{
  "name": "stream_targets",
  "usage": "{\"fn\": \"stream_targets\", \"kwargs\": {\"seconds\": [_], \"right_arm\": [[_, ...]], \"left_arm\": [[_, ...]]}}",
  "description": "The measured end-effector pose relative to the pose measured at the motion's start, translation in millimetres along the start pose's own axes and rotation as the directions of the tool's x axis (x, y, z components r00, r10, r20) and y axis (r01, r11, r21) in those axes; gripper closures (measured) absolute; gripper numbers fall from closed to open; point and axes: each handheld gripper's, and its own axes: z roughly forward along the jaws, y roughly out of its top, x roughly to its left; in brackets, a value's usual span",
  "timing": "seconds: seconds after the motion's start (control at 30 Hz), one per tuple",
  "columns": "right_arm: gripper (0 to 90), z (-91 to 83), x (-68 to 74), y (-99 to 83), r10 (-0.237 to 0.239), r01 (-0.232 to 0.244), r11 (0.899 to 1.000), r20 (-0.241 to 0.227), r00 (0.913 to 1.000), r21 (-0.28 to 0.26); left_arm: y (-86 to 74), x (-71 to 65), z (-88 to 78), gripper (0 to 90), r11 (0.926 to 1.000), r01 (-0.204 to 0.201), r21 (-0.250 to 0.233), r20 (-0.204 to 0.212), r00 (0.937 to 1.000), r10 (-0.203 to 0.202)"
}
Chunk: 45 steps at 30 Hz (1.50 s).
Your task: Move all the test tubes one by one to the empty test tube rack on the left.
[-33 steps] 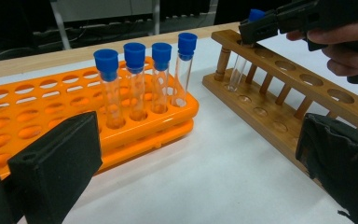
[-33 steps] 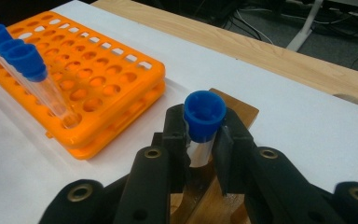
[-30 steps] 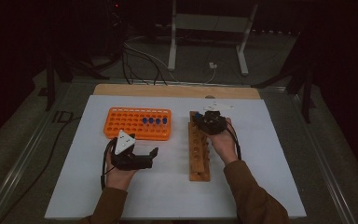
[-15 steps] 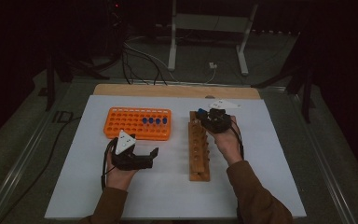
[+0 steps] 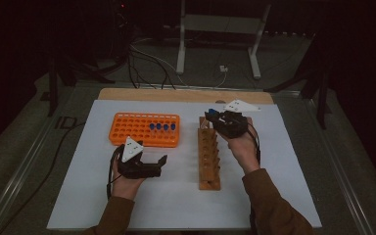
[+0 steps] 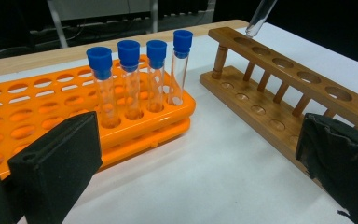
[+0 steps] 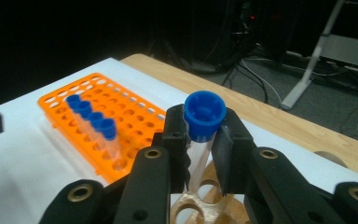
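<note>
My right gripper [image 7: 200, 144] is shut on a clear test tube with a blue cap [image 7: 204, 116], held upright above the far end of the wooden rack [image 5: 209, 154]. In the left gripper view the tube's rounded tip [image 6: 257, 21] hangs just over the rack's far holes. An orange rack [image 5: 144, 129] at the left carries several blue-capped tubes [image 6: 129, 77] in a row. My left gripper [image 5: 152, 165] rests on the white mat in front of the orange rack, open, with nothing between its pads [image 6: 56, 163].
A white mat [image 5: 78, 186] covers the table, with a bare wooden strip [image 5: 176, 94] along its far edge. Beyond it stand a metal stand's legs [image 5: 215, 44] and loose cables on the floor.
My right gripper has risen with the tube and shifted slightly toward the far end of the wooden rack. The left gripper has stayed put.
</note>
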Motion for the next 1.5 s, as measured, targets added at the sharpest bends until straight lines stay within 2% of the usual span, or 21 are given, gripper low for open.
{"fn": "stream_targets", "kwargs": {"seconds": [0.53,1.03,1.3,1.5], "right_arm": [[77.1,10.2,32.3,-8.3,-0.039,0.043,0.998,-0.101,0.9942,0.041],[77.0,14.2,63.1,-12.8,-0.052,0.068,0.995,-0.199,0.9787,0.072],[76.9,14.1,78.5,-12.0,-0.050,0.071,0.995,-0.248,0.9676,0.075],[76.8,16.6,91.2,-12.4,-0.057,0.083,0.993,-0.281,0.9579,0.079]], "left_arm": [[0.9,-3.3,1.5,0.9,1.0000,-0.006,-0.005,0.000,1.0000,0.006],[5.2,-13.1,3.0,1.9,0.9992,-0.040,-0.008,0.009,0.9992,0.040],[9.0,-21.2,2.9,7.0,0.9971,-0.075,-0.016,-0.029,0.9968,0.074],[10.3,-31.8,2.7,17.7,0.9884,-0.145,-0.045,-0.096,0.9855,0.140]]}}
